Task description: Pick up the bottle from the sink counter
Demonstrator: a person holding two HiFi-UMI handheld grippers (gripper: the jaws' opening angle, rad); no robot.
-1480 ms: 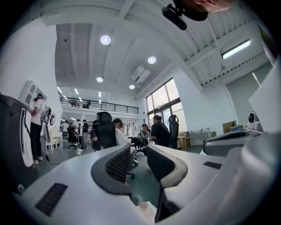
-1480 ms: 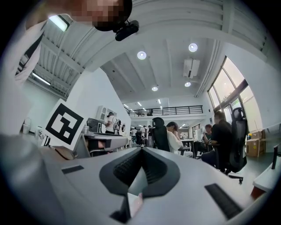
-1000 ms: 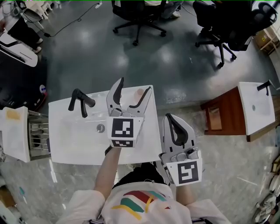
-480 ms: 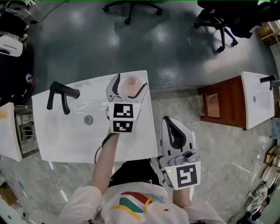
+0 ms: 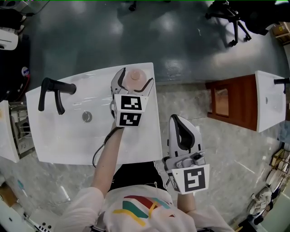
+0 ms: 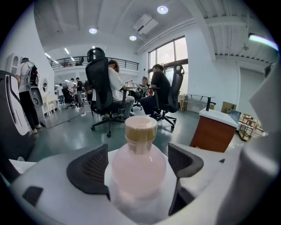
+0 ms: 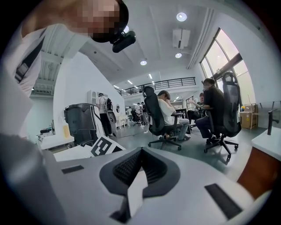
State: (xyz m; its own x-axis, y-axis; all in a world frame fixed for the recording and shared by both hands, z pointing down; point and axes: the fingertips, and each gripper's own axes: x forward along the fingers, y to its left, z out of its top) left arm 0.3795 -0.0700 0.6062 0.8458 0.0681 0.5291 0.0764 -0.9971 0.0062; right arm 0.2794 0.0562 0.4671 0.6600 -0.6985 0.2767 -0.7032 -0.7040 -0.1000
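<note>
A pale pink bottle [image 5: 135,77] with a tan cap stands upright near the far right corner of the white sink counter [image 5: 68,145]. My left gripper [image 5: 136,79] is open and straddles it. In the left gripper view the bottle [image 6: 139,171] fills the space between the two dark pads [image 6: 90,169], with a thin gap showing on each side. My right gripper [image 5: 180,121] hangs off the counter's right edge, over the floor. Its jaws are shut with nothing in them, as the right gripper view [image 7: 139,169] shows.
A black faucet [image 5: 52,88] rises at the counter's far left, and a drain [image 5: 87,117] lies in the basin. A wooden cabinet [image 5: 226,102] with a second white sink [image 5: 272,99] stands to the right. Office chairs [image 5: 226,13] and seated people fill the room beyond.
My left gripper has moved forward across the counter until its jaws sit on both sides of the bottle. The right gripper has stayed shut beside the counter.
</note>
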